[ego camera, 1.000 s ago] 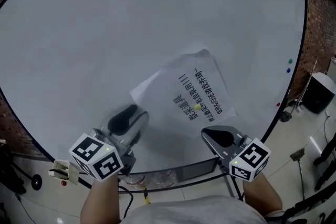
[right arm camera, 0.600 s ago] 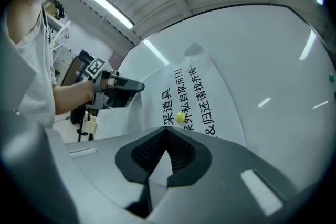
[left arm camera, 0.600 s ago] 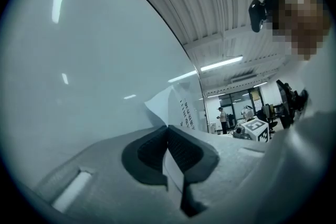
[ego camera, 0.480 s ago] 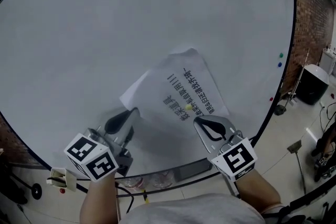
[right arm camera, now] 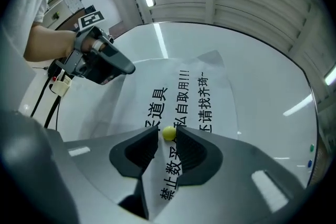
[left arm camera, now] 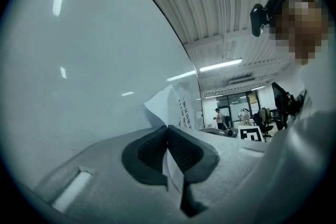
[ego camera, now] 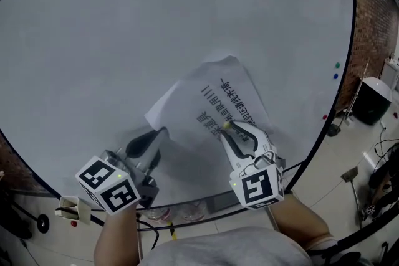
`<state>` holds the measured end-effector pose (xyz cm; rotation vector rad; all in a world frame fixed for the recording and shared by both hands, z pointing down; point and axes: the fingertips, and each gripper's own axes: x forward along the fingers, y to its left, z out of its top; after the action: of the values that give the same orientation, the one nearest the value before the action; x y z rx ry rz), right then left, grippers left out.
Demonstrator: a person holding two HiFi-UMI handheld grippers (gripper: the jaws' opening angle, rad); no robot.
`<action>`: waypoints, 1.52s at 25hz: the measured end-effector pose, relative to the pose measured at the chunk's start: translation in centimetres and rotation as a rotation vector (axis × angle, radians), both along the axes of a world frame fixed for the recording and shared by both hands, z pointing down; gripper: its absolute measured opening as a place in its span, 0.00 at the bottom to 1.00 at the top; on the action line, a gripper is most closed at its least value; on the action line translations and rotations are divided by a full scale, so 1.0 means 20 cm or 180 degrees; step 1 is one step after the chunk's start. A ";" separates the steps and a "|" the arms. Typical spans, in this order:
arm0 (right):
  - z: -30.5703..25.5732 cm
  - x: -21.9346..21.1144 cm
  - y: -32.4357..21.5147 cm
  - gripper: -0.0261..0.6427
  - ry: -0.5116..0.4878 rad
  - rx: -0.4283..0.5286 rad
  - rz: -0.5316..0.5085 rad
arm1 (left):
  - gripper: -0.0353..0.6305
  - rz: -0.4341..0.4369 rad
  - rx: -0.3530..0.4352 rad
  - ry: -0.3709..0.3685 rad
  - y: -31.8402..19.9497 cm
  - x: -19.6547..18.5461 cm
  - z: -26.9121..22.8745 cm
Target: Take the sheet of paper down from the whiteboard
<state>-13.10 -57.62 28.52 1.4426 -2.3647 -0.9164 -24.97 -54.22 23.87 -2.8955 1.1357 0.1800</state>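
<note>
My left gripper (left arm camera: pixel 168 127) has its dark ribbed pads (left arm camera: pixel 185 150) closed on the lifted corner of the sheet of paper (ego camera: pixel 219 99). My right gripper (right arm camera: pixel 167 131) is opening its jaws, with a small round yellow magnet (right arm camera: pixel 168 134) between their tips. The sheet is thin, white and slightly creased, printed with rows of black characters, and lies tilted on the glossy pale whiteboard (ego camera: pixel 143 28), which mirrors ceiling lights and has a brick wall (ego camera: pixel 376 15) at its right edge and light floor tiles (ego camera: pixel 340 162) below.
</note>
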 end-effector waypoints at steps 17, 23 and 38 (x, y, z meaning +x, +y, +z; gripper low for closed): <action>-0.13 0.22 -0.02 0.16 -0.0132 0.0055 0.0160 | 0.06 -0.0195 -0.0076 0.0113 -0.01 -0.03 -0.04; -0.14 0.43 -0.09 0.16 -0.0239 0.0003 0.0207 | 0.06 -0.0340 -0.0134 0.0180 -0.02 -0.04 -0.02; -0.17 0.61 -0.16 0.16 -0.0375 -0.0046 0.0232 | 0.06 -0.0478 -0.0120 0.0226 0.06 -0.01 -0.03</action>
<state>-0.92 -60.82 25.16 1.6073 -2.3775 -0.8159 -25.19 -53.05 23.32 -2.8411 1.3765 0.2619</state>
